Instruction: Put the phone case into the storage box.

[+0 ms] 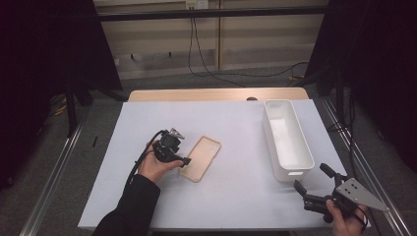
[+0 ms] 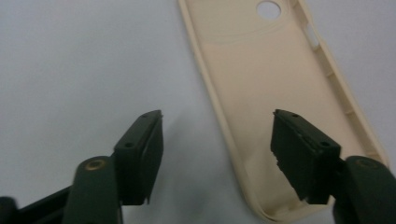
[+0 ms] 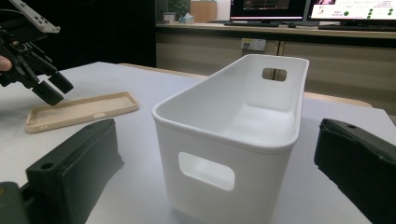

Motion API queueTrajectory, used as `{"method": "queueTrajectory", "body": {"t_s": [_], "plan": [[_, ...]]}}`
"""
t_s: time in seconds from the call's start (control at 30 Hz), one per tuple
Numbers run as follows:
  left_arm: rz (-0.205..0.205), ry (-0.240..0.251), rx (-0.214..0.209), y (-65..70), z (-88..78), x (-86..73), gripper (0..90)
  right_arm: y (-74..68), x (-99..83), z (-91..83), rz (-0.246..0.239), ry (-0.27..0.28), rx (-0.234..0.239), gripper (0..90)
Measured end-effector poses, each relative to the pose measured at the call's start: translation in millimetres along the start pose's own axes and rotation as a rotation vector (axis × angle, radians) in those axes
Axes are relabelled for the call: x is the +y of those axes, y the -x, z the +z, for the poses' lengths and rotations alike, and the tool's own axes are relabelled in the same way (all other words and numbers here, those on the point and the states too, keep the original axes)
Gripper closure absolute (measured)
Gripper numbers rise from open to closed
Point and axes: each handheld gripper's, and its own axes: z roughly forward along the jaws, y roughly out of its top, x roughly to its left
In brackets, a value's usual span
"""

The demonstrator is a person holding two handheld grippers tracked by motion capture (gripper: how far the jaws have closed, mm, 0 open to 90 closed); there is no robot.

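Beige phone case (image 1: 202, 158) sits under the tilted left hand-held gripper (image 1: 184, 161), jaws apart astride its edge, gripping nothing.

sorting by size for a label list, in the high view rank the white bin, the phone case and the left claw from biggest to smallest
1. white bin
2. phone case
3. left claw, though it sits a little above the table, closer to the camera, so it may look slightly bigger than it is.
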Motion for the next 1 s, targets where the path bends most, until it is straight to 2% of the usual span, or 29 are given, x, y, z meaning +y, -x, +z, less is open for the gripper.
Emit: {"method": "queueTrajectory", "body": {"t_s": [0.27, 0.3, 0.33, 0.37, 0.53, 0.6, 0.73, 0.8, 0.87, 0.93, 1.0], "plan": [[0.017, -0.026, 0.004, 1.6, 6.4, 1.0, 44.0, -0.9, 0.1, 0.3, 0.001, -0.001, 0.003, 0.0], [0.015, -0.027, -0.013, 1.2, 8.9, 1.2, 47.0, -0.9, 0.2, 0.1, 0.003, -0.001, 0.003, 0.0], [0.015, -0.027, -0.013, 1.2, 8.9, 1.2, 48.4, -0.9, 0.2, 0.1, 0.003, -0.001, 0.003, 0.0], [-0.001, -0.028, -0.020, 1.0, 9.2, 1.7, 48.4, -0.7, 0.2, 0.1, 0.000, -0.001, 0.003, 0.0], [-0.012, -0.034, -0.041, -0.6, 10.5, 4.0, 53.7, -1.3, 0.3, 0.2, 0.002, 0.000, 0.005, 0.0], [-0.027, -0.038, -0.038, -0.7, 10.8, 4.7, 54.8, -1.3, 0.3, 0.2, -0.001, -0.001, 0.005, 0.0], [-0.031, -0.045, -0.041, -1.0, 10.9, 5.6, 55.9, -1.4, 0.3, 0.4, -0.002, -0.002, 0.005, 0.0], [-0.044, -0.044, -0.045, -1.5, 10.6, 5.2, 59.7, -1.3, 0.3, 0.1, -0.004, -0.001, 0.006, 0.0], [-0.039, -0.047, -0.042, -1.4, 10.4, 5.6, 62.2, -1.3, 0.3, 0.1, 0.000, -0.001, 0.006, 0.0], [-0.045, -0.044, -0.057, -0.6, 10.5, 5.7, 68.2, -1.4, 0.4, 0.0, -0.002, 0.000, 0.008, 0.0], [-0.039, -0.046, -0.064, -0.3, 10.4, 5.8, 69.7, -1.6, 0.4, 0.1, -0.001, 0.001, 0.008, 0.0]]}}
